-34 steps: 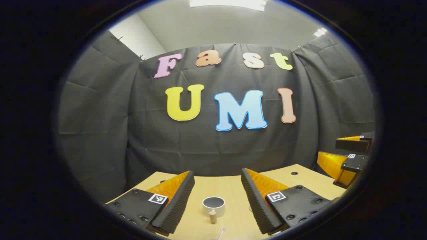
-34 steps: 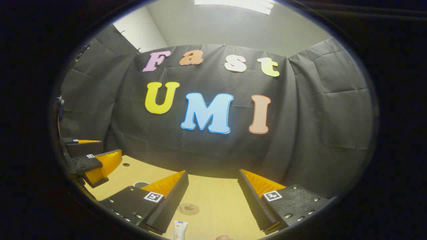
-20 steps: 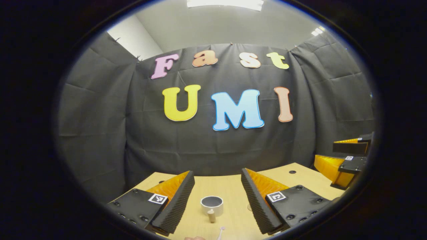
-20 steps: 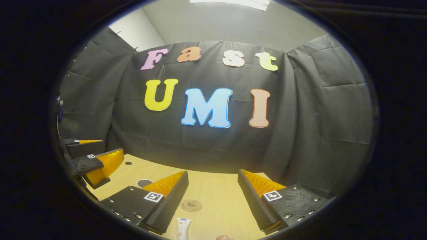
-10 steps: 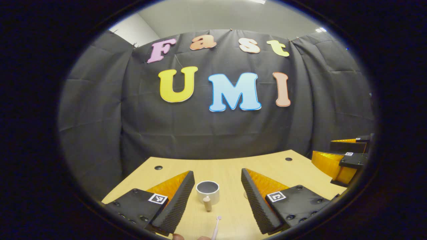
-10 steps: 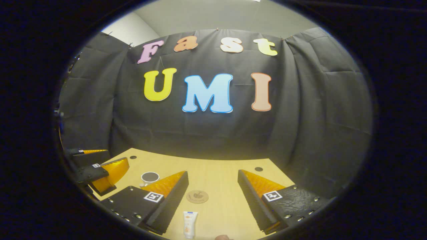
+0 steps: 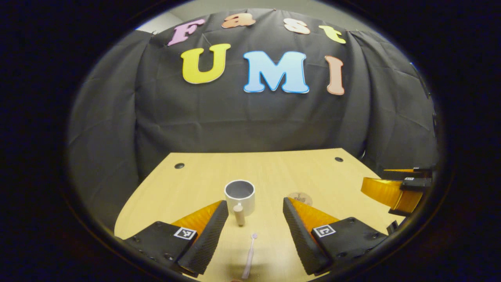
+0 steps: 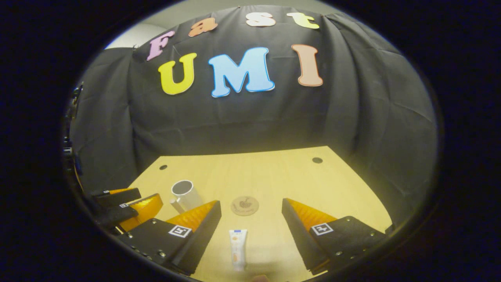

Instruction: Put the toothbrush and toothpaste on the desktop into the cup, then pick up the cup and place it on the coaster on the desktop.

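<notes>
Looking down my left gripper [image 7: 255, 209], I have both fingers spread wide with nothing between them but bare desktop [image 7: 313, 172]. The toothbrush [image 7: 249, 255] lies flat at 6 o'clock in the left gripper view, its small head pointing toward the cup [image 7: 239, 194], which stands upright at about 12 o'clock from the brush with its stubby handle facing me. The coaster [image 7: 300, 198] sits at roughly 2 o'clock from the cup, partly behind my right-hand finger.

My right gripper [image 8: 250, 211] is likewise gaping and empty. In the right gripper view the toothpaste [image 8: 238, 243] lies lengthwise at 6 o'clock, the coaster [image 8: 244, 205] just beyond it at 12, and the cup [image 8: 184, 194] off at 10 o'clock, near the other gripper.

Nothing is in the cup yet, so I judge every step is ahead, and here is what worries me. The toothbrush is thin and lies flush on the wood; if I come down tilted or off-centre, I expect the pads to skid it sideways or pinch only one end, so that it swings as I lift. The tube is rounded and probably soft, so a hard squeeze near the cap could make it slip out. The cup looks light and narrow: dropping either item in at a slant, or nudging its rim or handle with a finger, could tip it. With both grippers working close around the cup, I also risk knocking one against the other.
</notes>
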Available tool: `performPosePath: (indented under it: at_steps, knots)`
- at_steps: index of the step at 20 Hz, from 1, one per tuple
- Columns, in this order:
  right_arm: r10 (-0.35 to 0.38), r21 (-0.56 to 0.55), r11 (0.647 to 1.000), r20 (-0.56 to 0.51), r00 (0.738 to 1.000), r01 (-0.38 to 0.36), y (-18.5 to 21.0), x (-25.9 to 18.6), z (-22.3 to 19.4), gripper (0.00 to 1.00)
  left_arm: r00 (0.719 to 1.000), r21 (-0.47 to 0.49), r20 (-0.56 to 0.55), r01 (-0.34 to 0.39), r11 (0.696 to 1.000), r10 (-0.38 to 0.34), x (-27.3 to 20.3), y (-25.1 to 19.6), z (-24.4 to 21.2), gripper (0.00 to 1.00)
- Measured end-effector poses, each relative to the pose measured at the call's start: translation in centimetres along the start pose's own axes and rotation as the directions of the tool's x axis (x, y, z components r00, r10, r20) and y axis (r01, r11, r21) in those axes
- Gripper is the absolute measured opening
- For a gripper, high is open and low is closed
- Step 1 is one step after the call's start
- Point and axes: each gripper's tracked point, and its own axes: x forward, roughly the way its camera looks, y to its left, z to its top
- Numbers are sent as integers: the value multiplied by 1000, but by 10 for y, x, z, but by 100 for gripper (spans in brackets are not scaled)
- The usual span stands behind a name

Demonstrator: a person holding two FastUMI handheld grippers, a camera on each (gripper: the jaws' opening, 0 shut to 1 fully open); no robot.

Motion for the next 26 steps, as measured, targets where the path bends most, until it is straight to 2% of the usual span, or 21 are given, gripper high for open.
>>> performPosePath:
  at_steps: [4, 5, 6, 8, 14, 19, 22, 23, 24, 25, 26]
  knots:
    - [7, -26, 1000, -97, 995, -9, 2, 11, -24, 95, 996, -17, -89, 0, 1000, -2, 18, 6, -21, 93]
    - [11, -33, 999, -118, 993, -15, 4, 15, -28, 95, 994, -18, -111, 3, 1000, -5, 22, 5, -27, 96]
    - [16, -40, 999, -137, 990, -22, 6, 18, -32, 94, 991, -16, -134, 8, 1000, -10, 21, 5, -32, 93]
    - [27, -49, 998, -181, 983, -36, 9, 21, -44, 95, 983, -8, -185, 17, 1000, -18, 25, 5, -44, 93]
    - [30, -81, 995, -322, 946, -59, 16, 31, -81, 95, 936, -25, -351, 16, 1000, -24, 36, 10, -88, 93]
    - [44, -80, 993, -442, 896, -88, 26, 35, -108, 95, 871, -65, -490, -14, 998, -20, 36, 19, -120, 93]
    - [38, -79, 993, -519, 854, -92, 30, 38, -128, 95, 799, -78, -600, -24, 997, -28, 31, 23, -148, 93]
    - [33, -82, 992, -542, 840, -92, 30, 38, -134, 95, 766, -80, -642, -29, 996, -29, 28, 25, -157, 100]
    - [30, -85, 992, -564, 825, -94, 30, 39, -141, 96, 739, -83, -673, -37, 996, -29, 25, 27, -164, 100]
    - [28, -88, 991, -586, 810, -98, 31, 40, -147, 95, 723, -93, -690, -41, 995, -35, 25, 28, -170, 93]
    - [25, -90, 991, -605, 795, -100, 30, 41, -154, 95, 704, -103, -709, -45, 994, -42, 25, 28, -175, 93]
